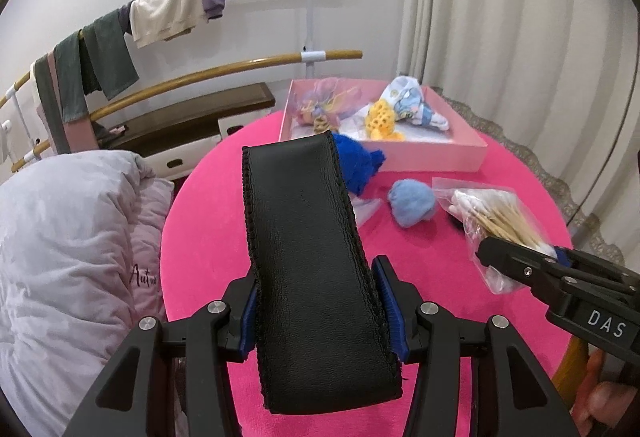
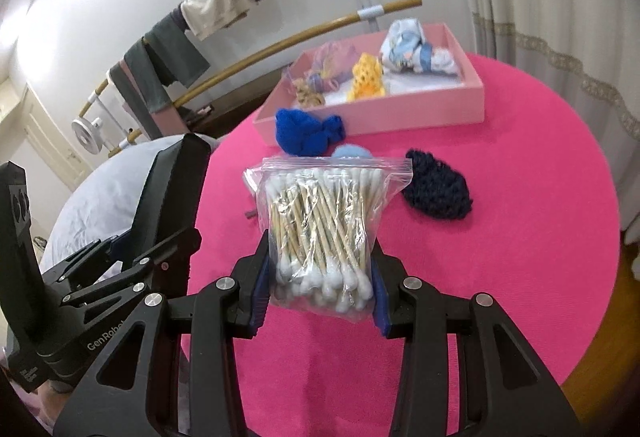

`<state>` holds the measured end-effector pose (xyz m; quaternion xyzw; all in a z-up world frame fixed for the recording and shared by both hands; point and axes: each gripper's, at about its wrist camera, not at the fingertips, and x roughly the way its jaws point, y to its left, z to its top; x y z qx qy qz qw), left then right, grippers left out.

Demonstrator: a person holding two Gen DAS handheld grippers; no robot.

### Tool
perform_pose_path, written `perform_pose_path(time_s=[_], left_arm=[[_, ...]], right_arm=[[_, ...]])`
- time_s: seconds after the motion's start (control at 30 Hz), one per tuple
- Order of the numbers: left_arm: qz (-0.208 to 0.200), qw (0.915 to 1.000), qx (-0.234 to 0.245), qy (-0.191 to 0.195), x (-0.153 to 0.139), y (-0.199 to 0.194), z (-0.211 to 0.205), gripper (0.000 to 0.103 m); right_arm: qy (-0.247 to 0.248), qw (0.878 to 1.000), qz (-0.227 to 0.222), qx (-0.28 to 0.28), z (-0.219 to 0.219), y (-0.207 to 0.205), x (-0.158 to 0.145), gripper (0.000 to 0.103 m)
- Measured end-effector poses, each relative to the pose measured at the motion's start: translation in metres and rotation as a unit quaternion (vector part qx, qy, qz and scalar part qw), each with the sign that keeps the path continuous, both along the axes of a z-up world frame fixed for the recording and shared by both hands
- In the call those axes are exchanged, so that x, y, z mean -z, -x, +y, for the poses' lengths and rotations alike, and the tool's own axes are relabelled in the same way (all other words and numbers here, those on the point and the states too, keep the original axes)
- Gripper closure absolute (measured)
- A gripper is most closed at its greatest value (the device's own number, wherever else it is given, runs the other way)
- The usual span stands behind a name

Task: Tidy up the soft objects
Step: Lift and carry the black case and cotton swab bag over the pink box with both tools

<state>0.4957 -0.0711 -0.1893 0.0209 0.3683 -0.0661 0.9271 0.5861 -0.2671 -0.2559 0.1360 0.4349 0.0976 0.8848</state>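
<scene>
My left gripper (image 1: 320, 305) is shut on a black leather pad (image 1: 304, 249) that rises between its blue pads and hides part of the table. My right gripper (image 2: 320, 289) is shut on a clear zip bag of cotton swabs (image 2: 320, 221), held above the pink tablecloth (image 2: 520, 277). The right gripper (image 1: 520, 257) with the bag of cotton swabs (image 1: 480, 209) shows in the left wrist view, at the right. On the cloth lie a bright blue knit piece (image 2: 308, 131), a light blue wool ball (image 1: 412, 203) and a dark navy crocheted piece (image 2: 438, 183). A pink tray (image 2: 380, 115) at the back holds several soft items.
The left gripper's body (image 2: 120, 237) stands close beside the right one. A grey quilt (image 1: 68, 257) lies off the table's left edge. Behind are wooden rails with hanging clothes (image 1: 160, 17) and a curtain (image 1: 520, 17) at the right. A person's fingers (image 1: 604, 397) show at the lower right.
</scene>
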Motion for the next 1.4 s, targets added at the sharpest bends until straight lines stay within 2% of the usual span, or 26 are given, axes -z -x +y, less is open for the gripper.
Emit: perform_pose_path(time_s=[0.37,0.77,1.0,1.2,1.4], left_arm=[[-0.02,0.9998,0.005,0.004,-0.024,0.008,-0.001,0.056],[-0.037,0.9992,0.01,0.008,-0.042,-0.012,-0.002,0.056],[-0.046,0.9987,0.016,0.018,-0.055,-0.047,0.0,0.056],[-0.053,0.9982,0.021,0.021,-0.065,-0.098,0.0,0.056],[-0.057,0.9979,0.027,0.013,-0.067,-0.157,-0.005,0.056]], right_arm=[[0.014,1.0,-0.026,0.002,0.003,0.001,-0.027,0.065],[0.024,0.999,-0.047,0.012,-0.009,-0.009,-0.05,0.065],[0.033,0.997,-0.063,0.019,-0.021,-0.033,-0.072,0.065],[0.049,0.996,-0.072,0.026,-0.029,-0.069,-0.087,0.065],[0.068,0.995,-0.071,0.025,-0.029,-0.103,-0.088,0.065]])
